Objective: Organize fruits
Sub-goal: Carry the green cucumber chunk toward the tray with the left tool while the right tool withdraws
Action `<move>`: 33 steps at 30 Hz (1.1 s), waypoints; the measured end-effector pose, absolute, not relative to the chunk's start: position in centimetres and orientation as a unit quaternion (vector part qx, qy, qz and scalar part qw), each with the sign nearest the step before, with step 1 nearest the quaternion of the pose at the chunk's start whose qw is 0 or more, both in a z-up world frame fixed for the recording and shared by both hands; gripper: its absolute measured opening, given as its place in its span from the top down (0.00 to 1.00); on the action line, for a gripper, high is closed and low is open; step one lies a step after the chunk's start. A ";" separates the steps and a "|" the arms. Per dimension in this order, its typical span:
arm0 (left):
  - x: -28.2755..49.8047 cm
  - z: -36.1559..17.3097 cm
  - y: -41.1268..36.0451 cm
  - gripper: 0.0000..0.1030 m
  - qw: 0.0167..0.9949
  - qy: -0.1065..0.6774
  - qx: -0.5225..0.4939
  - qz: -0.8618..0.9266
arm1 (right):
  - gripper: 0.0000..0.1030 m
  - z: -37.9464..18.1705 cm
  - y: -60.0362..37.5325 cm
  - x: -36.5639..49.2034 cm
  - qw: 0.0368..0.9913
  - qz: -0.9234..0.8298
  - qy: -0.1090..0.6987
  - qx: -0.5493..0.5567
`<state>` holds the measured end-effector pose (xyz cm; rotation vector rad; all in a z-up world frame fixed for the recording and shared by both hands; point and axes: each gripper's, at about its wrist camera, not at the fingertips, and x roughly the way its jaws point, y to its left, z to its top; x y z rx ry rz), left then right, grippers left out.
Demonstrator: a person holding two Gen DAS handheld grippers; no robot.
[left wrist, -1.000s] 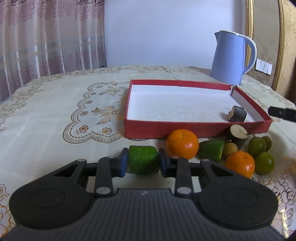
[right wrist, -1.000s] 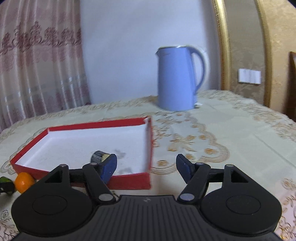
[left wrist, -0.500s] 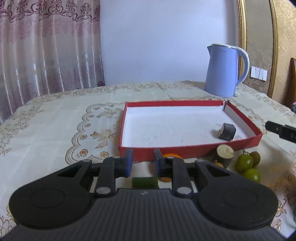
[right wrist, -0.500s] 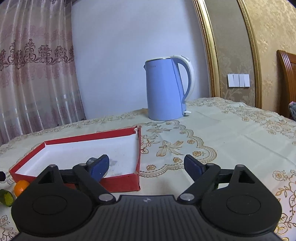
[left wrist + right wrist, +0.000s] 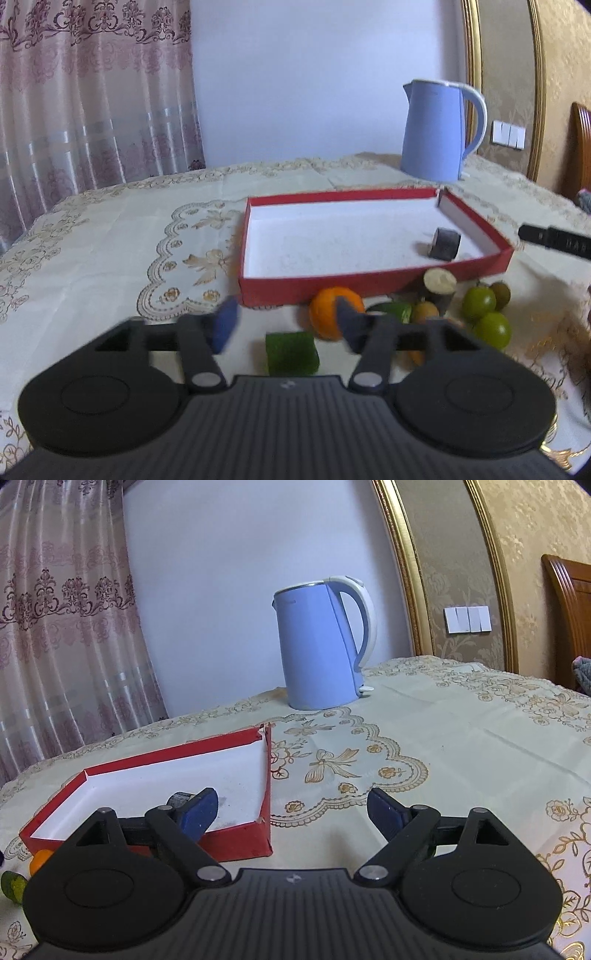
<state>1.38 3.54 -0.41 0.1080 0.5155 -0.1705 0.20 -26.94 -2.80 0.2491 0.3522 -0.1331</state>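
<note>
A: Your left hand-held gripper (image 5: pixel 286 328) is opening, nothing pinched; the green cut fruit chunk (image 5: pixel 291 352) lies on the worktop (image 5: pixel 92 251) below.

B: Right hand-held gripper (image 5: pixel 291 810) spread, empty, beside the red cardboard tray (image 5: pixel 236 843), probably waiting its turn.

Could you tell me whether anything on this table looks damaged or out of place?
Yes: the red tray is torn at its far corner near the blue kettle, where the walls gape apart. Also, only one dark fruit piece lies inside; the green chunk sits on the tablecloth.
</note>
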 end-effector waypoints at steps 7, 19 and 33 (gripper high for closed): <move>2.0 -1.9 2.6 0.41 0.955 0.278 0.077 -0.067 | 0.14 -2.7 -26.9 0.3 0.975 -0.066 0.175 0.122; 2.4 -2.7 3.0 0.70 0.950 0.297 0.063 -0.074 | 0.14 -2.8 -27.0 0.2 0.974 -0.069 0.177 0.126; 6.0 1.8 1.7 0.70 0.964 0.245 0.060 -0.088 | 0.14 -2.8 -26.9 0.6 0.972 -0.068 0.188 0.122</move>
